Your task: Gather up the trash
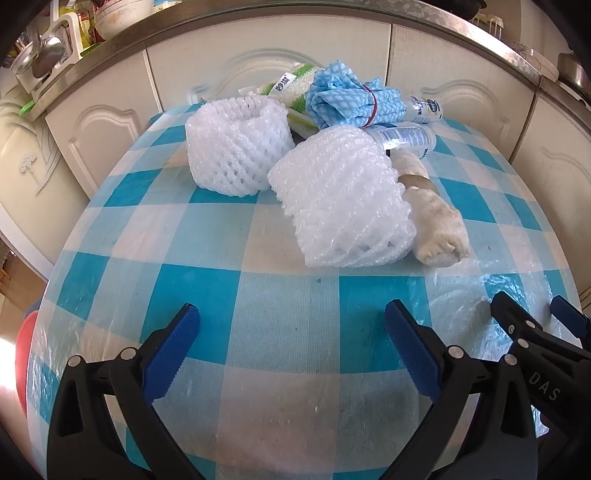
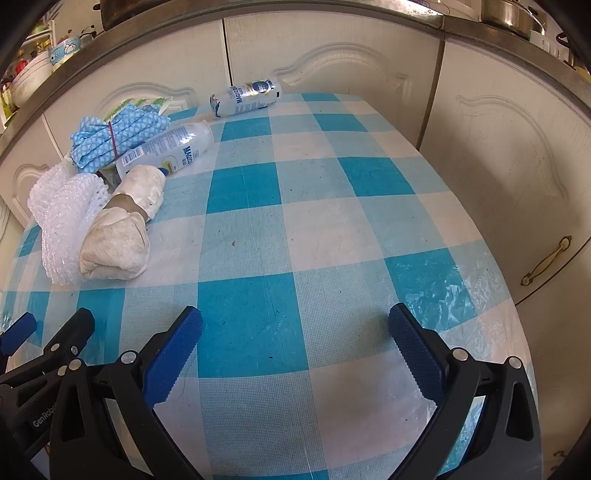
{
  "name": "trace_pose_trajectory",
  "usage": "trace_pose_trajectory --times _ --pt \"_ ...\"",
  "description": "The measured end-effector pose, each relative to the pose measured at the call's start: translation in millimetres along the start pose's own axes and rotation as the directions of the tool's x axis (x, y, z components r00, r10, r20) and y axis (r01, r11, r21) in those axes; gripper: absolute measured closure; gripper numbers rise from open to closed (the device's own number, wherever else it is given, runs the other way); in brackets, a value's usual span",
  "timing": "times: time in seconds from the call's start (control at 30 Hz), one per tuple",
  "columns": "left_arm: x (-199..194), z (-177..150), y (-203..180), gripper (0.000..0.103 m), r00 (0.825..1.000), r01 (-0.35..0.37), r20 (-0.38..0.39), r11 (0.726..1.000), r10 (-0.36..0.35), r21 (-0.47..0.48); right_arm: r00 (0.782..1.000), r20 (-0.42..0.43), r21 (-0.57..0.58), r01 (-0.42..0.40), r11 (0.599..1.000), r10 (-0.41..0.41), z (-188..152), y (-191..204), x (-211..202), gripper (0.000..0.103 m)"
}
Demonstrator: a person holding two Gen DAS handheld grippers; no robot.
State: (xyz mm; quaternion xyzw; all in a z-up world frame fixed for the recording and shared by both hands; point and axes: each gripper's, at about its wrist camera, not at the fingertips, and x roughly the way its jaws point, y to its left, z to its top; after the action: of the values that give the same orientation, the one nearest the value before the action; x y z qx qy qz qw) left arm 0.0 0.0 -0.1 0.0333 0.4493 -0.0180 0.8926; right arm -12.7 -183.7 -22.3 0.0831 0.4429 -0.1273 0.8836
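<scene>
A pile of trash lies at the far side of the checked table [image 2: 314, 221]. It holds two white foam nets [image 1: 232, 147] [image 1: 340, 199], a dirty white cloth roll [image 1: 439, 225] [image 2: 118, 240], a blue cloth bundle [image 1: 351, 99] [image 2: 114, 136] tied with a red band, a green-white wrapper [image 1: 291, 86], and two plastic bottles [image 2: 166, 151] [image 2: 245, 96]. My left gripper [image 1: 291, 314] hangs open over bare tablecloth, short of the nets. Beside it, my right gripper [image 2: 295, 314] is open too, with nothing between its fingers, to the right of the pile.
White cabinet doors [image 2: 332, 59] stand close behind the table, and one with a brass handle [image 2: 546, 262] is on its right. A counter above carries bowls [image 1: 118, 18] and pots. A red object [image 1: 22, 369] shows below the table's left edge.
</scene>
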Motion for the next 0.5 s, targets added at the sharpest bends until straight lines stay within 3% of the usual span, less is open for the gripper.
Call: trace_pose_trajectory --times 0.3,0.4,0.5 --pt "-14 -12 -1 0.004 0.999 0.028 -0.017 0.999 -0.027 0.041 1.0 -0.012 -0.009 -0.016 1.0 0.016 -17 -6 -14 0.004" --pt "-20 -18 1 0.003 0.998 0.056 -0.014 0.998 -0.055 0.029 0.998 0.0 -0.003 -0.056 0.998 0.056 -29 -11 -25 0.004" --pt "-36 -22 12 0.004 0.995 0.095 0.009 0.995 -0.095 0.005 0.998 0.037 -0.008 -0.045 0.999 0.045 -33 -11 -43 0.005"
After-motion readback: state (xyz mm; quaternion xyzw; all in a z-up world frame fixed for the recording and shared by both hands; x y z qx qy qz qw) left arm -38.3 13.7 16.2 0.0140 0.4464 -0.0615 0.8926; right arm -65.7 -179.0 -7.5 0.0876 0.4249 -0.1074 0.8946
